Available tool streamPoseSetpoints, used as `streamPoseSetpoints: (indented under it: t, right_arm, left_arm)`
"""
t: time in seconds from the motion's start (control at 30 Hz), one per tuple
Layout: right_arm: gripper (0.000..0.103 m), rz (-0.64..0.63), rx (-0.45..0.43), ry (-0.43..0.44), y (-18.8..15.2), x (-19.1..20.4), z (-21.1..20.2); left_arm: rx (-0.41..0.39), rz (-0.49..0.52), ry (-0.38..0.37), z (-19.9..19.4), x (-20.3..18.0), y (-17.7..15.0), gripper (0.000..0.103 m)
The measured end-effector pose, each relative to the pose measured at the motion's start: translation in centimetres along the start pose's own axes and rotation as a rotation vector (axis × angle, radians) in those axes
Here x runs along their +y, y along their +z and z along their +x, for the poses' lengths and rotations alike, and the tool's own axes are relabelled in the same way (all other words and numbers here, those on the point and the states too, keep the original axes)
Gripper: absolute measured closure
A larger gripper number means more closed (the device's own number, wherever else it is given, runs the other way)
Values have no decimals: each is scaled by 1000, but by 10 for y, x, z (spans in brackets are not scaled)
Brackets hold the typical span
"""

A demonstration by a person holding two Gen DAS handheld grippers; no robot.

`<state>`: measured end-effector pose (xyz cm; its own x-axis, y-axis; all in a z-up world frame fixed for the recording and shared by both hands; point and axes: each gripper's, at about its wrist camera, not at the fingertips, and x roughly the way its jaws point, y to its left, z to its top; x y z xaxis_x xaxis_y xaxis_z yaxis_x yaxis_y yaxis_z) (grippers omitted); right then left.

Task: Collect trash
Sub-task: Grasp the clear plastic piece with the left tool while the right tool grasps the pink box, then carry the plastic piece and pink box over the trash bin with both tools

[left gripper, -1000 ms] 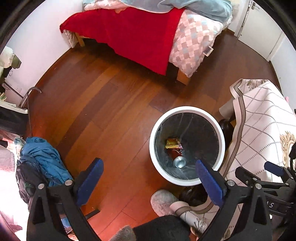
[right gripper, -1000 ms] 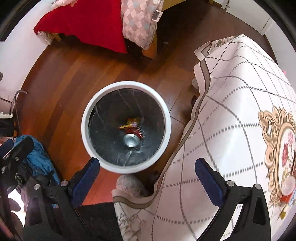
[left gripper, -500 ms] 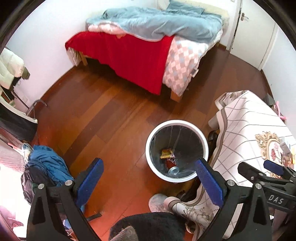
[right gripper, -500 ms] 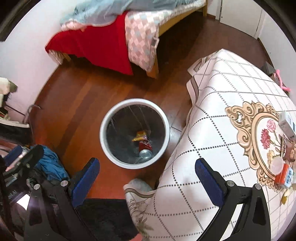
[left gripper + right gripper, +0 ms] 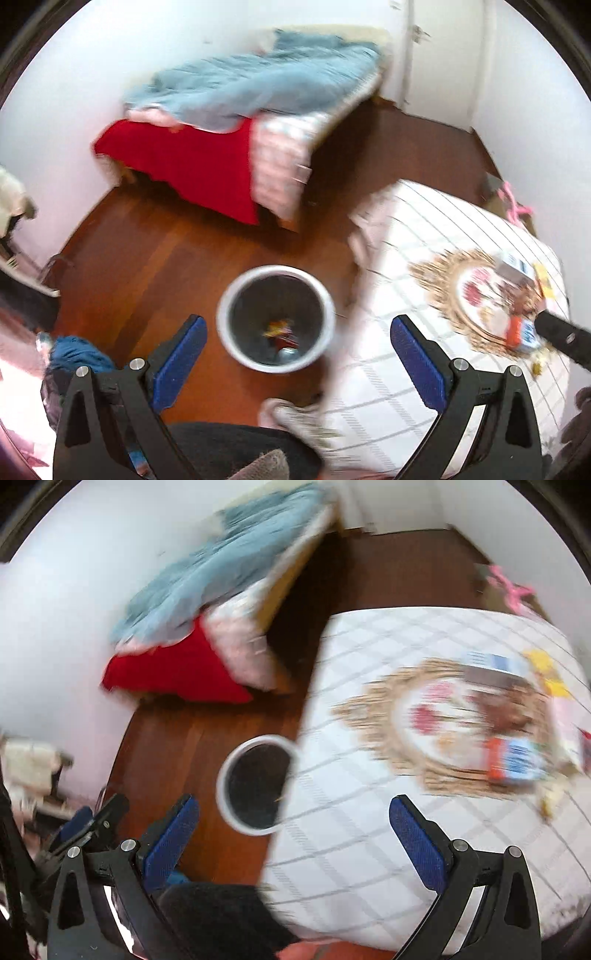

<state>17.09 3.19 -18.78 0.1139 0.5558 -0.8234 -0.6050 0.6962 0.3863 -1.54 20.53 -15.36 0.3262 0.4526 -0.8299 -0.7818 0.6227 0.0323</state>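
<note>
A white-rimmed round bin point(image 5: 229, 299) with a dark liner stands on the wood floor beside the table; a can point(image 5: 288, 352) and a yellow-red wrapper point(image 5: 277, 328) lie in it. In the right wrist view the bin point(image 5: 221, 786) is partly hidden by the tablecloth. My left gripper point(image 5: 298, 363) hangs open high above the bin, nothing between its blue pads. My right gripper point(image 5: 293, 843) is open and empty over the table edge. Blurred trash lies on the table: a red-and-blue packet point(image 5: 513, 762), a blue-white box point(image 5: 493, 664) and a yellow wrapper point(image 5: 546, 672).
A checked white tablecloth with a gold floral medallion covers the table point(image 5: 354, 775) at right. A bed point(image 5: 229, 110) with red, pink and blue covers stands at the back. Blue clothes point(image 5: 74, 354) lie at lower left. A person's slipper point(image 5: 291, 413) is near the bin.
Both grippers have risen and swung right, away from the bin toward the tabletop. The bin looks smaller and the table's trash has come into view. Both stay open.
</note>
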Motion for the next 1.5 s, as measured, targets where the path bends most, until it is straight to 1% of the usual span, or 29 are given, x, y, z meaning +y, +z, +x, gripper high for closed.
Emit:
streamPoseSetpoints:
  t: [0.07,0.17,0.2,0.27,0.33,0.37,0.43,0.47,0.5,0.57,0.63,0.67,0.7,0.77,0.8,0.83,0.87,0.9,0.93,0.97,1.0,1.03,1.13,1.27,1.33,1.5]
  right_arm:
    - [0,71,-10,-88,10,-51,-12]
    - [0,149,1,-190,23,-116,-16]
    - [0,165,6,-210,25,-132,-16]
    - [0,217,18,-260,34,-176,-14]
    - [1,245,23,-288,41,-206,-10]
    - [2,258,25,-301,47,-223,-6]
    - [16,268,36,-316,51,-245,2]
    - [20,278,49,-319,56,-258,8]
    - [20,287,59,-320,59,-267,14]
    - [20,296,74,-321,66,-278,28]
    - [20,306,92,-312,69,-290,39]
    - [20,314,109,-311,72,-297,46]
    - [20,314,120,-310,74,-301,52]
    - [20,315,139,-306,76,-307,64]
    - [20,317,149,-302,77,-309,68]
    - [20,316,155,-300,77,-311,72]
    - [21,308,165,-302,77,-311,76]
    - [23,301,169,-306,77,-310,80]
    - [30,294,176,-306,76,-309,82]
    - [34,292,184,-310,75,-309,85]
    - [37,280,180,-320,74,-306,83]
    - [48,270,178,-325,75,-305,84]
    - [49,243,171,-333,73,-299,81]
    - [50,204,120,-343,71,-287,64]
    - [50,205,100,-328,71,-284,54]
    - [50,206,45,-286,67,-272,29]
  left_arm:
    - [27,36,-30,16,-37,-2,1]
    - [78,81,-81,42,-92,-3,1]
    - [100,95,-103,49,-109,-5,1]
    - [164,113,-162,68,-146,-6,1]
    - [225,121,-221,91,-177,-6,2]
    - [249,125,-239,99,-190,-7,3]
    - [309,127,-292,116,-212,-8,3]
    - [339,127,-323,126,-224,-8,3]
    - [372,121,-356,135,-233,-9,3]
    - [415,100,-391,149,-244,-11,3]
    - [439,85,-408,158,-250,-12,14]
    - [449,79,-412,162,-253,-12,26]
    - [455,76,-413,164,-255,-12,37]
    - [447,82,-403,164,-257,-13,46]
    - [434,92,-396,163,-257,-13,53]
    - [423,112,-401,160,-259,-15,62]
    - [425,124,-393,161,-260,-16,75]
    - [413,135,-386,162,-262,-17,75]
    - [402,147,-382,161,-264,-18,75]
    - [392,157,-380,160,-265,-18,79]
    - [383,166,-376,159,-266,-18,81]
    - [373,177,-363,158,-267,-17,81]
    - [335,198,-339,151,-268,-13,82]
    - [278,212,-317,135,-261,-6,83]
    - [252,213,-317,126,-255,-2,83]
    - [220,185,-336,109,-230,6,83]
